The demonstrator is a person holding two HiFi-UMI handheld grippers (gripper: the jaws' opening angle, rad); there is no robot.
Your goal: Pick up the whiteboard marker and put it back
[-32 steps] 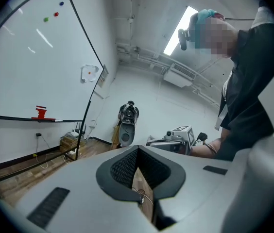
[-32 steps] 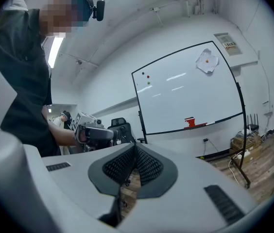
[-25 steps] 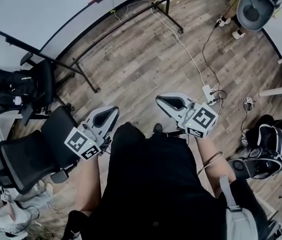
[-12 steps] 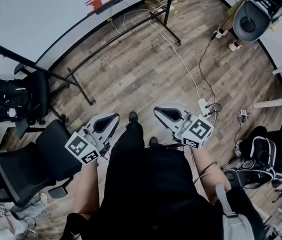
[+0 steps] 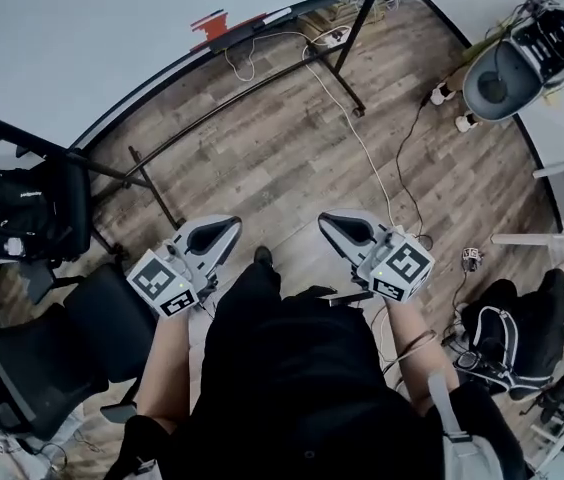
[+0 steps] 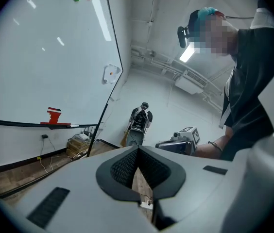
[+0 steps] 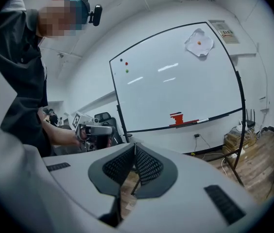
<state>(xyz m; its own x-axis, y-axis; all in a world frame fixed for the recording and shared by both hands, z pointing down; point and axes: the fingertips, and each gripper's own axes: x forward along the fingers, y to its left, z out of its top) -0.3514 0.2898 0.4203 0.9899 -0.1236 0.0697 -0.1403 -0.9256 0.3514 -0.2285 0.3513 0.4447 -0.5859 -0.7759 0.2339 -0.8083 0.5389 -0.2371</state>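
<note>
The whiteboard marker point(image 7: 202, 121) lies on the whiteboard's tray, just right of a red eraser point(image 7: 176, 118). The left gripper view shows the same marker point(image 6: 74, 125) and eraser point(image 6: 54, 116), and in the head view the marker point(image 5: 278, 14) is a small pale sliver far ahead. My left gripper point(image 5: 224, 226) and right gripper point(image 5: 327, 220) are held side by side in front of the person's body, well short of the board. Both are shut and hold nothing. Each one shows in the other's view: left gripper point(image 7: 95, 129), right gripper point(image 6: 178, 144).
Black office chairs point(image 5: 22, 208) point(image 5: 52, 358) stand at the left. The whiteboard's stand legs point(image 5: 152, 193) point(image 5: 357, 78) reach out over the wooden floor, crossed by a white cable point(image 5: 362, 148). A grey chair point(image 5: 507, 68) is at the upper right, a backpack point(image 5: 507, 328) at the right.
The person has walked toward the whiteboard. Its tray and stand have come nearer in the head view. Both grippers stayed shut and side by side.
</note>
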